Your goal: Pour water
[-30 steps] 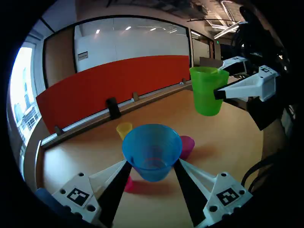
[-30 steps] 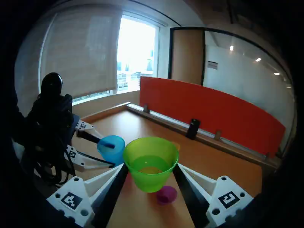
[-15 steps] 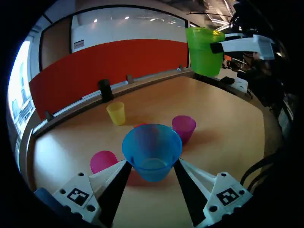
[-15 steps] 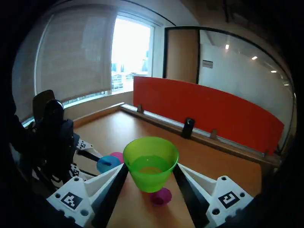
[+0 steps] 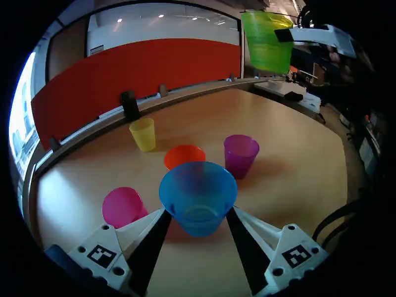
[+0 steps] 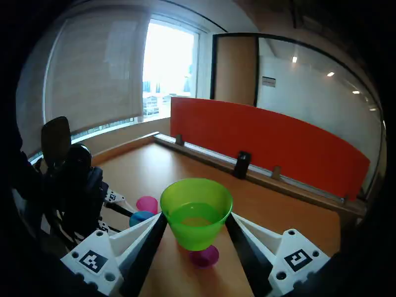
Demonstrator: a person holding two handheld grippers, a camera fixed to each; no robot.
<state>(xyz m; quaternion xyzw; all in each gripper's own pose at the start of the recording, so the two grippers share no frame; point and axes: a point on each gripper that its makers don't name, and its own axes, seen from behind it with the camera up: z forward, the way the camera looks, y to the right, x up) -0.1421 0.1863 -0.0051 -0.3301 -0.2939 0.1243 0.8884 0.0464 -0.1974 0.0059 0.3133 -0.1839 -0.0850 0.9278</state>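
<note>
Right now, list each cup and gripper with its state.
left gripper: shut on blue cup
right gripper: shut on green cup
blue cup: held upright
green cup: held upright, partly filled
yellow cup: upright on table
orange cup: upright on table
purple cup: upright on table
pink cup: upright on table

Translucent plastic blue cup (image 5: 198,198) (glossy), smooth wood-look table (image 5: 297,163)

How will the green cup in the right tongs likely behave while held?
The translucent green plastic cup looks thin-walled, so it probably flexes if the right tongs squeeze harder. The liquid seen inside likely adds weight and may slosh when tilted. Its smooth tapered wall could slip downward.
</note>
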